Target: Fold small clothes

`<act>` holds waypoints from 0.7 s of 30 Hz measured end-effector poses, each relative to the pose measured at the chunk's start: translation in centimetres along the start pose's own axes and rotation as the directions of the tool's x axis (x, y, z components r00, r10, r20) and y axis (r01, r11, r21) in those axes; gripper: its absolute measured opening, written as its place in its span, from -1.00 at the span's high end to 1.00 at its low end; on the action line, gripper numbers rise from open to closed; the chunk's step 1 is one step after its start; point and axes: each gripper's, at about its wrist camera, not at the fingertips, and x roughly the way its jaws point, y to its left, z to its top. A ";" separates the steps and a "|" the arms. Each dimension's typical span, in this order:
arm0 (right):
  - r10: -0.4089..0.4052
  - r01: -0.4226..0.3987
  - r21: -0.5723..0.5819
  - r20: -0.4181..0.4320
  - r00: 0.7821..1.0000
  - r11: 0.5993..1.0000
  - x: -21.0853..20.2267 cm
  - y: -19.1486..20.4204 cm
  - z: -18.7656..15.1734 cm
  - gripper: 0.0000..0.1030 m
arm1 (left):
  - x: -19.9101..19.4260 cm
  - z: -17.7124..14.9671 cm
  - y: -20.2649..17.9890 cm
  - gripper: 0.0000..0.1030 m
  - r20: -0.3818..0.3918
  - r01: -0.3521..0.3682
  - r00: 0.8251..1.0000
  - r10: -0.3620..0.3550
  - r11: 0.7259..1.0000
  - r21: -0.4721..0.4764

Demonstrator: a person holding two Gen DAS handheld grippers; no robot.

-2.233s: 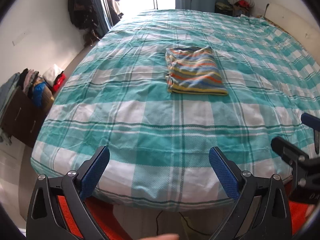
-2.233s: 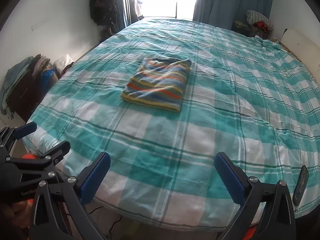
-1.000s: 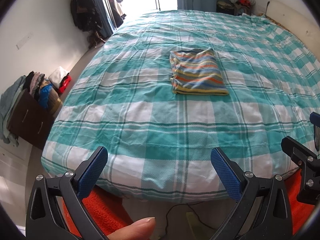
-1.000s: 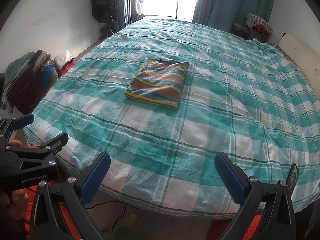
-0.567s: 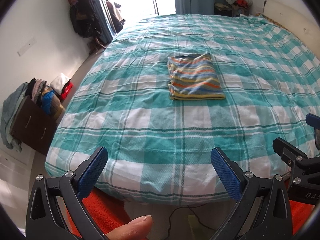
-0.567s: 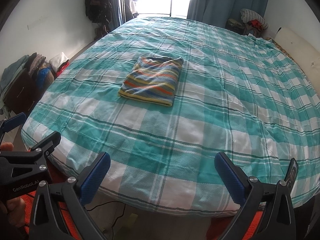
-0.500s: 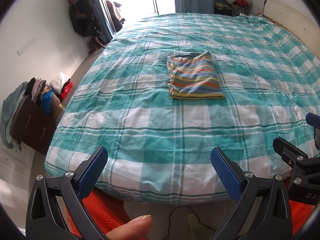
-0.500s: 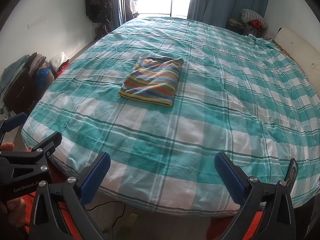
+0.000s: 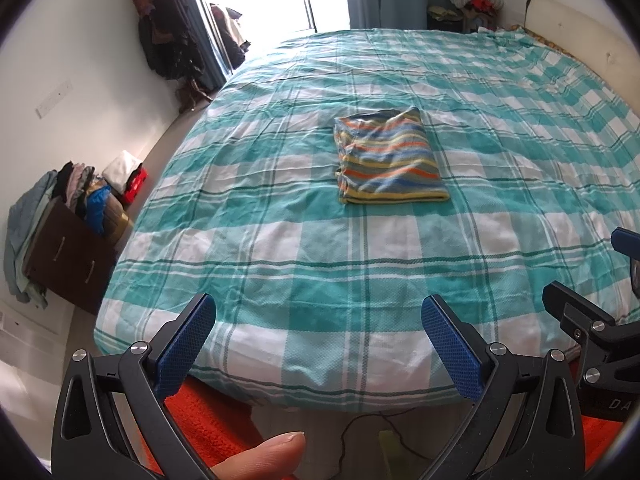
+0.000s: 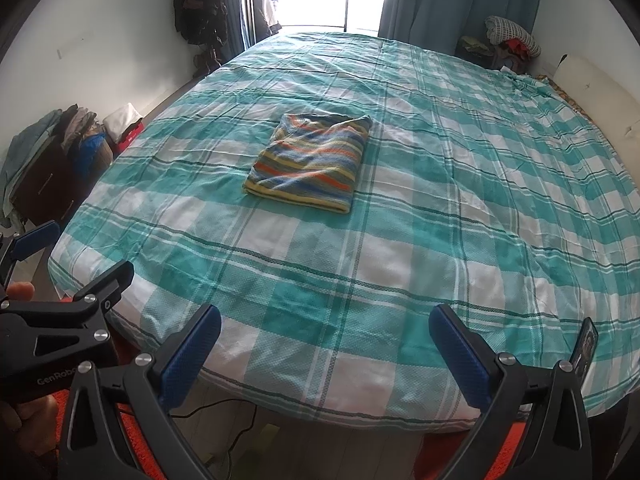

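Observation:
A small striped garment [image 9: 386, 156] lies folded into a neat rectangle on the teal checked bed [image 9: 280, 240], and it shows again in the right wrist view as the striped garment [image 10: 312, 162]. My left gripper [image 9: 318, 338] hangs open over the near edge of the bed, well short of the garment, with nothing between its blue pads. My right gripper [image 10: 326, 346] is open too, held off the bed's near edge and empty. Each gripper appears at the side of the other's view.
A dark drawer unit piled with clothes [image 9: 68, 236] stands on the floor at the left. Coats hang by the bright window [image 9: 164, 32]. An orange rug [image 9: 216, 420] and a cable lie under the bed's edge. A phone [image 10: 585, 346] rests at the bed's right corner.
Both grippers have drawn back a little from the bed and drifted slightly; the folded garment has stayed in place. Both stay open.

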 end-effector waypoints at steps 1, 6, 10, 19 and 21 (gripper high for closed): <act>0.000 0.000 0.000 0.001 1.000 1.000 0.0 0.0 0.0 -0.99 | 0.0 0.0 0.0 -0.99 0.000 0.000 1.000 0.000 1.000 -0.001; -0.001 0.001 0.001 0.004 1.000 1.000 -0.1 -0.1 0.0 -0.99 | -0.1 0.2 0.2 -0.99 0.000 0.016 1.000 -0.016 1.000 -0.016; -0.003 0.003 0.000 0.004 1.000 1.000 -0.2 -0.1 0.0 -0.99 | -0.1 0.2 0.7 -0.99 0.000 0.019 1.000 -0.019 0.999 -0.037; -0.009 0.009 -0.003 0.013 1.000 1.000 -0.8 -0.2 0.0 -0.99 | -0.1 0.3 0.7 -0.99 -0.004 0.030 1.000 -0.030 0.999 -0.031; -0.012 0.012 -0.003 0.015 1.000 1.000 -0.9 -0.2 0.1 -0.99 | -0.2 0.3 0.6 -0.99 -0.003 0.032 0.999 -0.032 0.999 -0.031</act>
